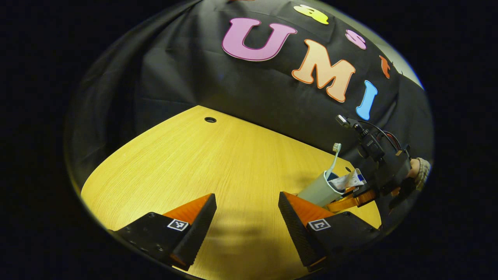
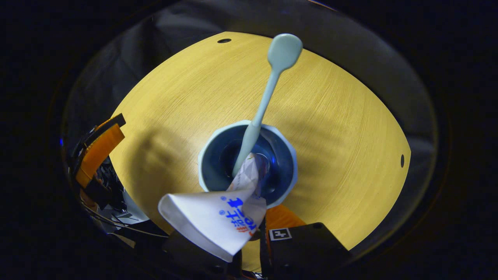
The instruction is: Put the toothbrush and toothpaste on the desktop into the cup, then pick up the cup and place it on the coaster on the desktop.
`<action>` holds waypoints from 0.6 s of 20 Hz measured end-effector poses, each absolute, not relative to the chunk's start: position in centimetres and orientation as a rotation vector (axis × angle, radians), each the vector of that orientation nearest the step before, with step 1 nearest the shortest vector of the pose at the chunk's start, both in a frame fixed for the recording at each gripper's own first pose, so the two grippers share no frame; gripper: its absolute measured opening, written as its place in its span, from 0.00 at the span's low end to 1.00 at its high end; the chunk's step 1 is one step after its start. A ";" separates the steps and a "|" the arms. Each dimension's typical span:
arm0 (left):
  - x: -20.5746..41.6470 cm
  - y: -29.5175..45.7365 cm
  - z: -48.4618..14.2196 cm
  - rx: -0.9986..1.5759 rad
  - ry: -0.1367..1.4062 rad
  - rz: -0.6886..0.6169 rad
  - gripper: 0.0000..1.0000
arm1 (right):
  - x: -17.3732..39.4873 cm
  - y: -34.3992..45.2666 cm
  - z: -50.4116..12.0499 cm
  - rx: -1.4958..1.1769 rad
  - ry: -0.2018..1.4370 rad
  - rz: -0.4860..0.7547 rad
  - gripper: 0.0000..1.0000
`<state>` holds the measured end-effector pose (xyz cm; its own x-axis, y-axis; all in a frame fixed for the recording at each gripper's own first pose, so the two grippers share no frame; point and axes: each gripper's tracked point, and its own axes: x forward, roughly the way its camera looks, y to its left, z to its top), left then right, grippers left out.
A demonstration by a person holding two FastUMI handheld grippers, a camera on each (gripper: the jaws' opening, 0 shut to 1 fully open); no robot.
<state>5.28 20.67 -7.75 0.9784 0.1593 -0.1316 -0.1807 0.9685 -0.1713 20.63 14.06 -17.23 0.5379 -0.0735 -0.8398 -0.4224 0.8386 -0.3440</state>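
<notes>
Just ahead of the right gripper, clamped on the toothpaste whose nose already sits in the cup beside the toothbrush, release looks next, then carrying the cup to the coaster, while the left gripper waits open.

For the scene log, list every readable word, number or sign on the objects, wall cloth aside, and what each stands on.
Toothpaste tube: blue and red print, too warped and blurred to read.
Square coded tags: patterns only, no words.
Cup, toothbrush: no text seen.
</notes>
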 end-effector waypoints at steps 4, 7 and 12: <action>4.5 21.5 -8.1 -0.178 0.132 0.194 0.95 | 20.4 13.8 -17.3 -0.577 1.018 0.227 0.23; 4.2 21.8 -8.0 -0.168 0.137 0.202 0.95 | 20.6 13.5 -16.8 -0.586 1.022 0.226 0.24; 5.0 20.8 -8.5 -0.180 0.156 0.173 0.95 | 20.4 14.0 -16.4 -0.569 1.011 0.239 0.31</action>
